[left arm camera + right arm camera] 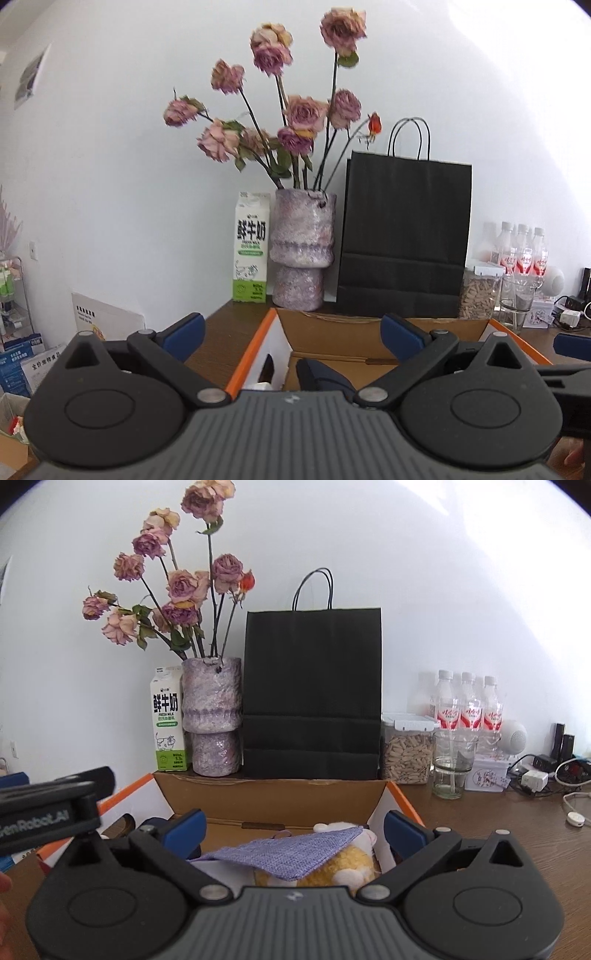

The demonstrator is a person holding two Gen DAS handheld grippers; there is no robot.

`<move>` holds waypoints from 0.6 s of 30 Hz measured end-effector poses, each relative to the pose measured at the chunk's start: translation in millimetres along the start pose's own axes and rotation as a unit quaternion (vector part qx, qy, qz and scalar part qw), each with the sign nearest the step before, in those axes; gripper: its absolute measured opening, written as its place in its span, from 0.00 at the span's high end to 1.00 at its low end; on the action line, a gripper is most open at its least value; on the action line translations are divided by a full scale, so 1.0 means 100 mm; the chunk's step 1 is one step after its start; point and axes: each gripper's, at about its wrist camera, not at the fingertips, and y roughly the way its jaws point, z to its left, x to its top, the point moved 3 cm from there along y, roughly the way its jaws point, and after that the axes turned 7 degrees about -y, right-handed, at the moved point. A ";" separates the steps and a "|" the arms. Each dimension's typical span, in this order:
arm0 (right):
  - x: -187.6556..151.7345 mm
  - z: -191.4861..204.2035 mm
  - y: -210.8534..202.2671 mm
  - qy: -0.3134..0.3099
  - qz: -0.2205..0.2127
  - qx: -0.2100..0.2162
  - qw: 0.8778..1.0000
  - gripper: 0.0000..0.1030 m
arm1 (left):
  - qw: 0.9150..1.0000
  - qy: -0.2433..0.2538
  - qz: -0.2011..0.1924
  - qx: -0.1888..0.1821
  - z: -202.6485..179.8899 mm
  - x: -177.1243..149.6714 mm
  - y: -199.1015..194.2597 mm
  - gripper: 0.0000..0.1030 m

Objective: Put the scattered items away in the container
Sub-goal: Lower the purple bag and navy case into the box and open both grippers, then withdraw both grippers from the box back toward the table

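Note:
An open cardboard box (pixel 332 334) with orange-edged flaps sits on the brown table, right below both grippers. In the left wrist view my left gripper (pixel 293 338) is open above the box's left part, with nothing between its blue pads. Under it lie a dark navy item (pixel 321 373) and a white item (pixel 263 386), both partly hidden. In the right wrist view my right gripper (pixel 294 832) is open and holds nothing over the box (pixel 273 797). Below it a lilac woven pouch (pixel 291 853) rests on a yellow-and-white plush toy (pixel 351 860). The left gripper's body (pixel 48 812) shows at the left.
Behind the box, along the white wall, stand a milk carton (pixel 168 723), a purple vase of dried roses (pixel 212 716) and a black paper bag (pixel 312 694). To the right are a seed jar (pixel 406 753), a glass (pixel 452 764), bottles (pixel 467 705) and cables (pixel 569 797).

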 end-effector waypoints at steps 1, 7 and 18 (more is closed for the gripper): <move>-0.01 0.00 -0.04 -0.002 -0.003 0.001 1.000 0.00 | 1.000 -0.001 -0.005 0.000 0.04 -0.02 -0.06 0.00; -0.10 -0.02 -0.26 -0.011 -0.018 0.007 1.000 0.00 | 1.000 -0.003 0.011 0.007 0.26 -0.15 -0.21 0.00; -0.39 -0.16 -0.57 -0.027 -0.004 0.003 1.000 0.00 | 0.998 -0.003 0.049 0.036 0.49 -0.32 -0.31 0.00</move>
